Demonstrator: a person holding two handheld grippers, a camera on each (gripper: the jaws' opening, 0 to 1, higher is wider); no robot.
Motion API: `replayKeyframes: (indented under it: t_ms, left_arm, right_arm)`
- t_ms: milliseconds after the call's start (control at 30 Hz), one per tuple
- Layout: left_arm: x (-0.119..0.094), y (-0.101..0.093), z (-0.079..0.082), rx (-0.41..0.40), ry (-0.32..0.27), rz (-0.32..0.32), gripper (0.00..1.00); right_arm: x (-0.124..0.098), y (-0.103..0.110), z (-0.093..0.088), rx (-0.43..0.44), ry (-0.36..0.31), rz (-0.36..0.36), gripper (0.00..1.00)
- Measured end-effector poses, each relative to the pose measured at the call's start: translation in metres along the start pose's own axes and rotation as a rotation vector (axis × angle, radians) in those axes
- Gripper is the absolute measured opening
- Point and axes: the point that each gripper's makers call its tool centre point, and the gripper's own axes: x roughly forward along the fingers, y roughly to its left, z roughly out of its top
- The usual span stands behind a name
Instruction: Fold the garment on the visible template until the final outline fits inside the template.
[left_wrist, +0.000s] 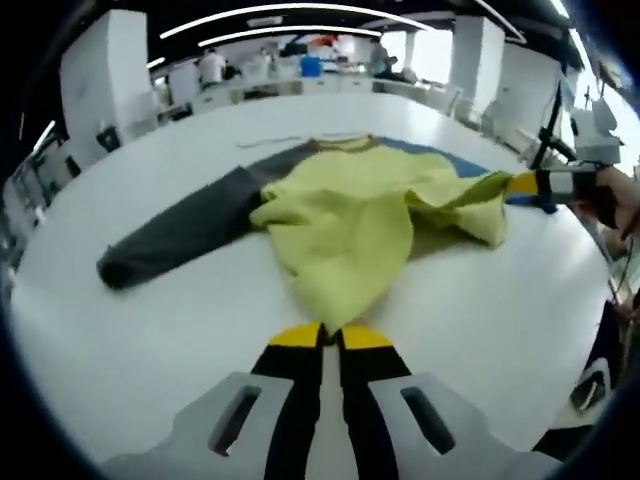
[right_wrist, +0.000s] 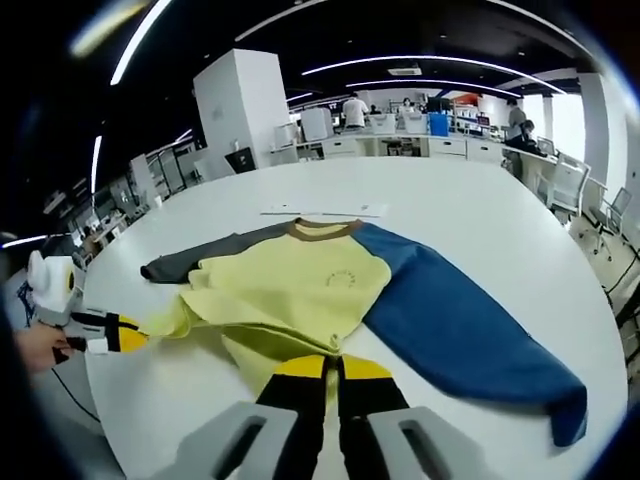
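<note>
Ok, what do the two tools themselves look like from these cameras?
Both match. The left tool has two black jaws with yellow tips rising from a pale grey body with slotted openings. The right tool looks the same in its own view; seen side-on in the left gripper view it shows a white-grey housing with a black band behind the yellow tip. No cables or sleeves are clearly visible.

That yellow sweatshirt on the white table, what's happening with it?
A person is folding it with two handheld grippers. The left gripper and the right gripper each pinch the yellow hem of the sweatshirt and have drawn it up over the body. The grey sleeve and blue sleeve lie spread on the table.
</note>
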Motion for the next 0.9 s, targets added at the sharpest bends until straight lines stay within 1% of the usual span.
replayKeyframes:
  t_ms: [67, 133, 233, 367, 433, 500, 567, 600, 633, 667, 700, 900]
  left_arm:
    - [-0.006, 0.001, 0.002, 0.005, -0.008, -0.011, 0.02]
    - [-0.011, 0.004, 0.006, 0.055, -0.016, -0.006, 0.02]
    - [-0.018, 0.006, 0.008, 0.049, -0.019, -0.024, 0.02]
    - [-0.029, 0.008, 0.009, 0.082, -0.014, -0.053, 0.02]
    - [-0.033, 0.008, 0.008, 0.093, -0.012, -0.062, 0.02]
    - [-0.039, 0.007, 0.006, 0.126, -0.004, -0.076, 0.02]
    - [-0.044, 0.006, 0.004, 0.135, -0.002, -0.093, 0.02]
    - [-0.047, 0.006, 0.005, 0.131, -0.015, -0.100, 0.02]
    - [-0.049, 0.006, 0.004, 0.149, -0.022, -0.102, 0.02]
    - [-0.050, 0.007, 0.003, 0.180, -0.014, -0.100, 0.02]
    - [-0.053, 0.008, -0.001, 0.194, 0.000, -0.096, 0.02]
    - [-0.064, 0.010, -0.011, 0.190, 0.015, -0.127, 0.02]
  right_arm:
    - [-0.007, 0.003, 0.001, -0.008, -0.008, 0.005, 0.00]
    - [-0.014, 0.007, 0.001, -0.016, -0.013, 0.008, 0.00]
    - [-0.023, 0.012, 0.000, -0.021, -0.018, 0.016, 0.00]
    - [-0.037, 0.018, -0.001, -0.026, -0.026, 0.022, 0.00]
    - [-0.043, 0.022, -0.003, -0.032, -0.025, 0.025, 0.00]
    - [-0.049, 0.025, -0.005, -0.039, -0.023, 0.028, 0.00]
    - [-0.054, 0.027, -0.007, -0.043, -0.023, 0.029, 0.00]
    - [-0.057, 0.028, -0.009, -0.044, -0.022, 0.026, 0.00]
    - [-0.059, 0.028, -0.010, -0.046, -0.021, 0.024, 0.00]
    - [-0.061, 0.029, -0.012, -0.048, -0.019, 0.023, 0.00]
    - [-0.064, 0.030, -0.015, -0.049, -0.017, 0.021, 0.00]
    - [-0.078, 0.034, -0.030, -0.037, -0.009, 0.011, 0.00]
